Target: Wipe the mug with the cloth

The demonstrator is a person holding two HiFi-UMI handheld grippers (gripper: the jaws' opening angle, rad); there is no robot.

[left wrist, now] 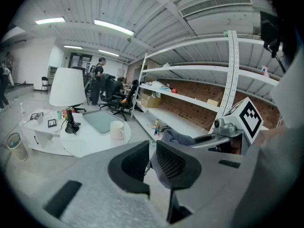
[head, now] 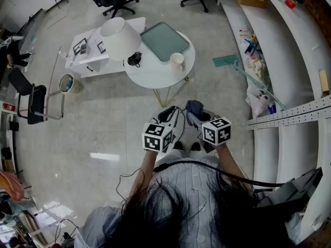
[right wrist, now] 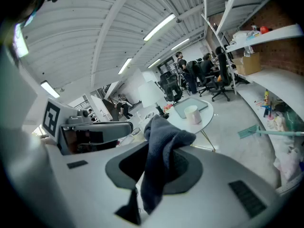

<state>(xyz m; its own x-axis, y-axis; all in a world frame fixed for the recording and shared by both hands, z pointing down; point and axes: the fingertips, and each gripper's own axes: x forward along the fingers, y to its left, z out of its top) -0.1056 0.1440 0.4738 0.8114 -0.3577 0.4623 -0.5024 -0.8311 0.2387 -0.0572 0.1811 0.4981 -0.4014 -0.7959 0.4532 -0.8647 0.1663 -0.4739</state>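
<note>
Dark hair (head: pixel 181 211) is filling the bottom of the head view, and just beyond it the person is holding both grippers side by side above the pale floor (head: pixel 103 123). The right gripper (right wrist: pixel 156 167) is clamping its jaws on the dark blue-grey cloth (right wrist: pixel 159 146), which is bunching up above the pads and hanging down below them. The left gripper (left wrist: pixel 149 159) is keeping its jaws only slightly apart; nothing seems to be sitting in the narrow gap, though the cloth is showing close behind one pad, so that is hard to read for certain. The mug (head: pixel 177 61), a pale one, is standing upright on the round white table (head: pixel 155 74), well apart from both grippers and touched by neither. It is sitting near the table's right edge, just beside a grey-green tray (head: pixel 164 40). A lamp with a white shade (head: pixel 119 37) is standing on the table's left side, and long white shelves (head: pixel 289 61) are running along the right.
</note>
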